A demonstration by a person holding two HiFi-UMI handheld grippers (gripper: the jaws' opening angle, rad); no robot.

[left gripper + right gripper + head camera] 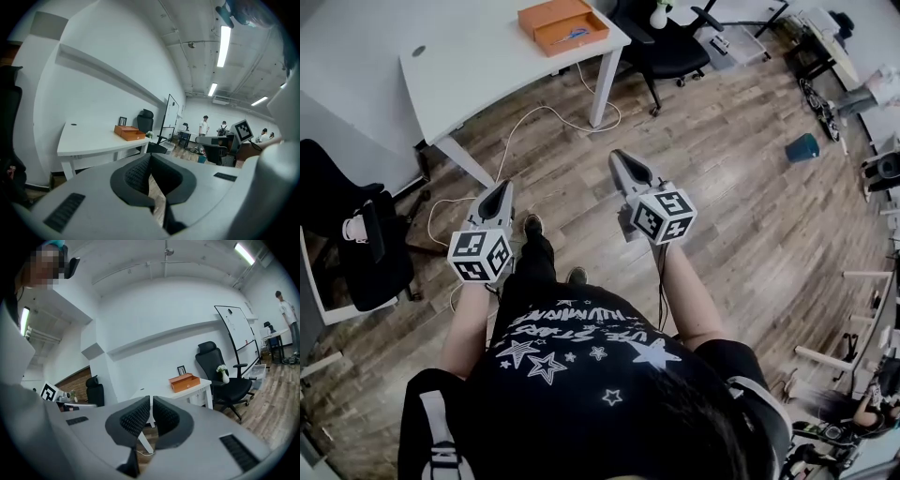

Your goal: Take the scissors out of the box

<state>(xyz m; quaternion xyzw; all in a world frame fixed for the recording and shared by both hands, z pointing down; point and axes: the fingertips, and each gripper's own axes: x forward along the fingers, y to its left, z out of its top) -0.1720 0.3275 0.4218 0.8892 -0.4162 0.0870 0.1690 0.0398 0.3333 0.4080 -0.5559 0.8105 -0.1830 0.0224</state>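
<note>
The left gripper (501,187) has its jaws together at the tips with nothing between them. The right gripper (618,155) is the same, pads meeting and empty. Both are held out level in front of the person, off the white table (478,66) and well apart from it, pointing towards it. On the table, at its end by the leg, lies the open orange box (563,25), and the scissors (574,35) lie inside it. A black office chair (670,47) stands just beyond that end of the table.
</note>
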